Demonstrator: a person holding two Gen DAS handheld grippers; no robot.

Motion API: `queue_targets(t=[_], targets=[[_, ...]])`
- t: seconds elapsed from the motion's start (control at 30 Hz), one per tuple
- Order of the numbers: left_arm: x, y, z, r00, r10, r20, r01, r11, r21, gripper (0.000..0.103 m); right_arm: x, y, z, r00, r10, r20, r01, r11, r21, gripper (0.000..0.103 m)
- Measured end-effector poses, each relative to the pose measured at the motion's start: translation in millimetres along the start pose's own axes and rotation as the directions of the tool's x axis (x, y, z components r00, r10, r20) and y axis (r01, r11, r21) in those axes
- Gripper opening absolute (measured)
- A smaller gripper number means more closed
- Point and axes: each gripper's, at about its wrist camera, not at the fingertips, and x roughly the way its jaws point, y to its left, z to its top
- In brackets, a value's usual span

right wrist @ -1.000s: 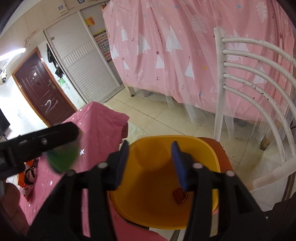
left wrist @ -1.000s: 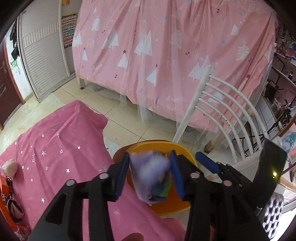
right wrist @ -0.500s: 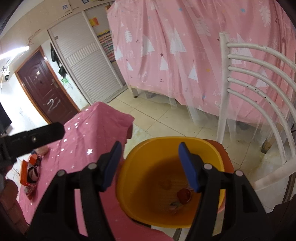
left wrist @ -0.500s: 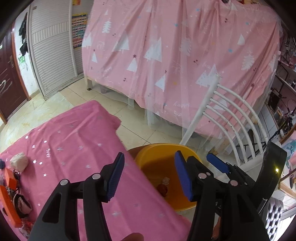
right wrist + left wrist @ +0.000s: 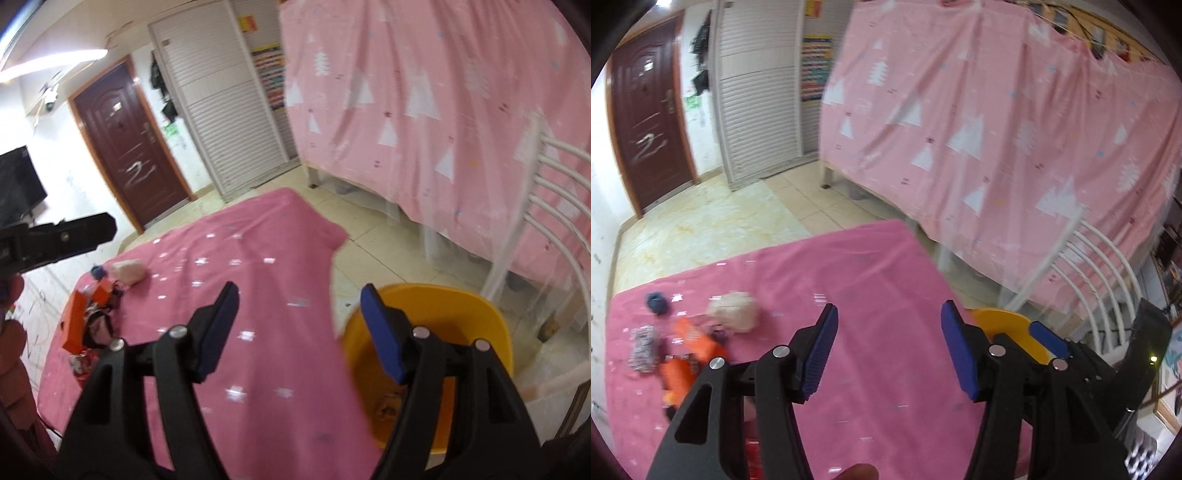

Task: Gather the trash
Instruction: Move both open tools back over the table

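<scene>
Now both views are turned away from the yellow basin (image 5: pixel 476 317) and toward the pink star-printed cloth on the desk (image 5: pixel 879 280), whereas a second ago the left hand-held gripper (image 5: pixel 888 347) held a crumpled pale wad over the basin. That wad is no longer between the blue pads: the jaws stand apart and are opening, with nothing between them. The right hand-held gripper (image 5: pixel 299 328) is likewise empty and its jaws are opening. It is judged from this that one piece has been dropped and that both tools are being swung back for the next piece. Small dark scraps (image 5: pixel 388 402) are seen at the bottom of the basin, which stands just beside the desk's right edge, near the white chair (image 5: pixel 554 206). The remaining trash is gathered at the far left of the cloth, well apart from both grippers: a beige crumpled wad (image 5: pixel 735 310), a small dark blue ball (image 5: pixel 657 301), orange cartons (image 5: pixel 690 347) and a patterned wrapper (image 5: pixel 642 343). These pieces lie close together, some touching, and are blurred, so finer detail cannot be told. The wad appears soft and easily compressed.
</scene>
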Motion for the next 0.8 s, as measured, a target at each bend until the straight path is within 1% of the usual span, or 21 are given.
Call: queue_targets(t=[0.1, 0.13, 0.27, 0.5, 0.6, 0.63, 0.73, 0.8], targets=[[-8, 32, -1, 0.999, 0.045, 0.011, -0.044, 0.999, -0.026, 0.054, 7, 29, 2, 1.0, 0.028, -0.012, -0.028, 0.999, -0.046, 0.067], [-10, 45, -2, 0.997, 0.071, 0.013, -0.07, 0.997, -0.032, 0.054, 9, 38, 2, 0.999, 0.037, -0.016, -0.038, 0.997, -0.061, 0.067], [-17, 90, -5, 0.991, 0.133, 0.011, -0.132, 0.989, -0.066, 0.055, 19, 80, 1, 0.996, 0.075, -0.045, -0.081, 0.989, -0.127, 0.067], [-29, 171, -9, 0.971, 0.237, 0.008, -0.234, 0.961, -0.149, 0.056, 28, 143, -5, 0.988, 0.128, -0.086, -0.144, 0.962, -0.231, 0.067], [-28, 205, -16, 0.96, 0.279, -0.007, -0.276, 0.943, -0.183, 0.057, 23, 163, -9, 0.979, 0.182, -0.094, -0.2, 0.948, -0.247, 0.068], [-27, 213, -16, 0.957, 0.288, -0.015, -0.285, 0.939, -0.194, 0.057, 21, 170, -9, 0.974, 0.205, -0.095, -0.223, 0.942, -0.25, 0.07], [-19, 245, -22, 0.943, 0.329, -0.046, -0.331, 0.916, -0.227, 0.057, 17, 185, -12, 0.959, 0.262, -0.108, -0.281, 0.925, -0.256, 0.075], [-12, 262, -25, 0.937, 0.34, -0.075, -0.348, 0.905, -0.244, 0.057, 17, 199, -15, 0.952, 0.282, -0.12, -0.305, 0.913, -0.272, 0.076]])
